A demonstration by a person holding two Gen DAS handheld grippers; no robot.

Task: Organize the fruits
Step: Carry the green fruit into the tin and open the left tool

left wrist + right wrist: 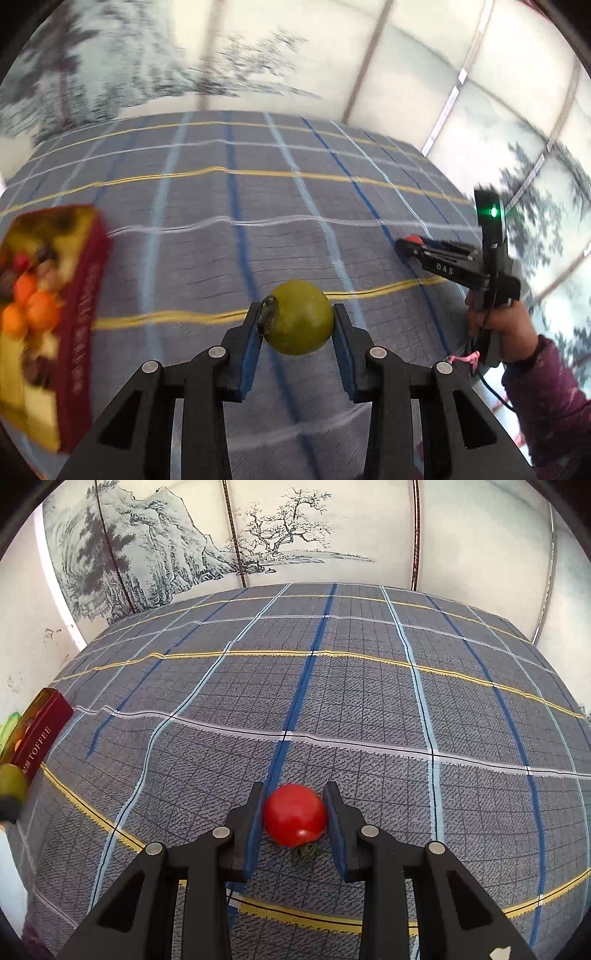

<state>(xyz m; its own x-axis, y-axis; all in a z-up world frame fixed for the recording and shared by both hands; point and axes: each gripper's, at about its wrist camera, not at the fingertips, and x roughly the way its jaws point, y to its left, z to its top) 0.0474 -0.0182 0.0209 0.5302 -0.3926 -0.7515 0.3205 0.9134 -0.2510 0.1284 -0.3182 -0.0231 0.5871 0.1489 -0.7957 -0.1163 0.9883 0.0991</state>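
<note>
While left gripper (297, 325) clamped the green fruit (300, 322) mid-air near the box (79, 325), right gripper (294, 814) pinched the tomato (294, 813) on the cloth (369, 709). Risk: round skins slipping (narrow pads), fruit rolling off.

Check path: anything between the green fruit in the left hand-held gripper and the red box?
Nothing visible. Only bare plaid cloth lies between the green fruit, held in the left hand-held gripper, and the red box.
</note>
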